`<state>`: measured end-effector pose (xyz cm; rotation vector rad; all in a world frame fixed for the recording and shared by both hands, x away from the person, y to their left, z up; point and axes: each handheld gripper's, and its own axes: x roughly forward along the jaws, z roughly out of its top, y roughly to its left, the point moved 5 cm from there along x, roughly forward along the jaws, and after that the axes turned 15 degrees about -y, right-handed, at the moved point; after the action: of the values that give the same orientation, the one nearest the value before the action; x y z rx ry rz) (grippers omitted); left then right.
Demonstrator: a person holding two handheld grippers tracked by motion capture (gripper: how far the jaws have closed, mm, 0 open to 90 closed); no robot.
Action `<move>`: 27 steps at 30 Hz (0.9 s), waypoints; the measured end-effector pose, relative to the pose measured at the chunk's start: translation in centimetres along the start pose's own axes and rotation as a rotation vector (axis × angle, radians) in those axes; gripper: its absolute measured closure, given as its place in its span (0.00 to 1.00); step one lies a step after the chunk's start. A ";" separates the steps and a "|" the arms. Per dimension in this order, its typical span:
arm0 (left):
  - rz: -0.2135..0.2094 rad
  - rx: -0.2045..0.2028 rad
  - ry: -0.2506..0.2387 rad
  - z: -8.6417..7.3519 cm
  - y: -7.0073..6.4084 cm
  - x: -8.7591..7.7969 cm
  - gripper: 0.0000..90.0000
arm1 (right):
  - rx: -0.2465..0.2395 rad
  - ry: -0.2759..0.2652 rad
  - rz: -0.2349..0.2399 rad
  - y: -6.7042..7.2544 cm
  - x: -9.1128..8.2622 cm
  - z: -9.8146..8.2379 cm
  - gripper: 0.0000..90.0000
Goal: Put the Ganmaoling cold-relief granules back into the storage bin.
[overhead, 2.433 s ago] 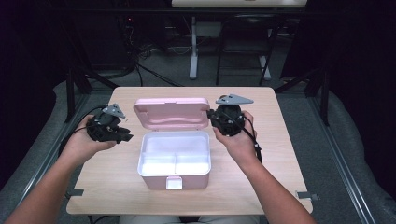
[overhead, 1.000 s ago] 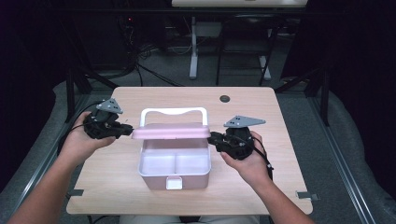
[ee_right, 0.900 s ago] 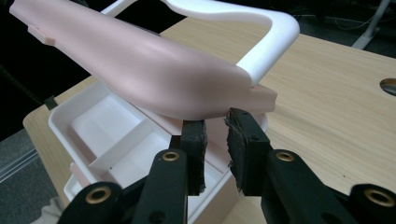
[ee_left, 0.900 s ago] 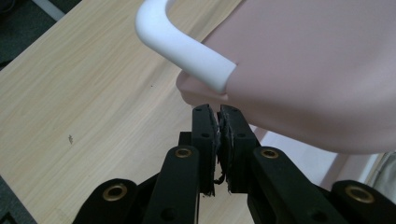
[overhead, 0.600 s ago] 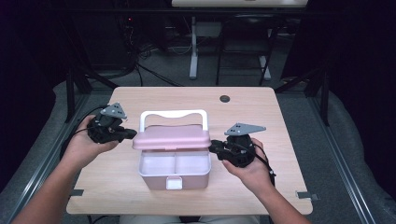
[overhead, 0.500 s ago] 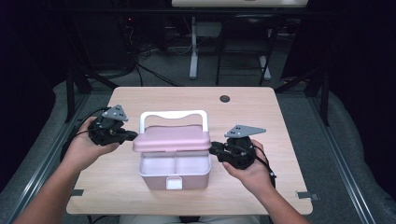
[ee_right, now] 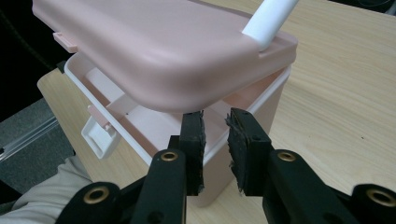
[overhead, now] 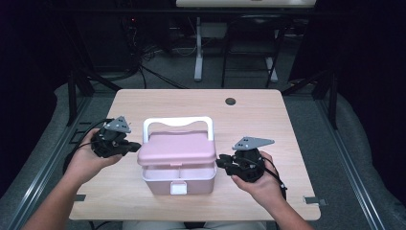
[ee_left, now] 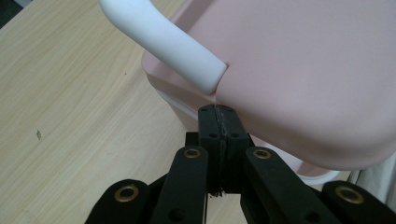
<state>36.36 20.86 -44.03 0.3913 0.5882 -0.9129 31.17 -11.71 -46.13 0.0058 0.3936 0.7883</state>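
A pink lid [overhead: 177,148] with a white handle [overhead: 177,122] hangs tilted just over the white-and-pink box [overhead: 179,179], with a gap left at the front. My left gripper [overhead: 136,145] is at the lid's left edge. In the left gripper view it [ee_left: 218,109] is shut, pads together, tips against the lid's rim [ee_left: 303,70] below the handle's end [ee_left: 163,42]. My right gripper [overhead: 220,163] is at the box's right side. In the right gripper view its jaws [ee_right: 215,119] stand slightly apart under the lid's edge [ee_right: 154,51], gripping nothing I can see.
The box's white front latch [ee_right: 98,135] hangs loose, and a divider shows inside. A dark round hole [overhead: 230,101] sits in the wooden table [overhead: 287,129] at the back. Bare tabletop lies left, right and behind the box. Dark floor and frame rails surround the table.
The lid has swung from lying open behind the box, through upright, down to nearly flat over it. Both hands have come down and toward the front with it.
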 end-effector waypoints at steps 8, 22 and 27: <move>-0.009 0.003 -0.002 -0.1 -0.3 0.0 1.00 | 0.011 -0.006 -0.010 -0.5 -0.7 -0.1 0.83; 0.001 -0.017 -0.002 -0.3 0.2 -0.4 0.99 | 0.006 0.028 -0.039 -1.5 0.5 0.2 0.81; 0.010 -0.048 -0.010 -0.7 0.8 -0.9 0.96 | -0.007 0.051 -0.089 -2.9 0.2 0.5 0.75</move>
<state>36.36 22.24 -43.99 0.3461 0.5979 -0.8887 33.48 -13.56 -46.20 -0.0385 0.4361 0.7028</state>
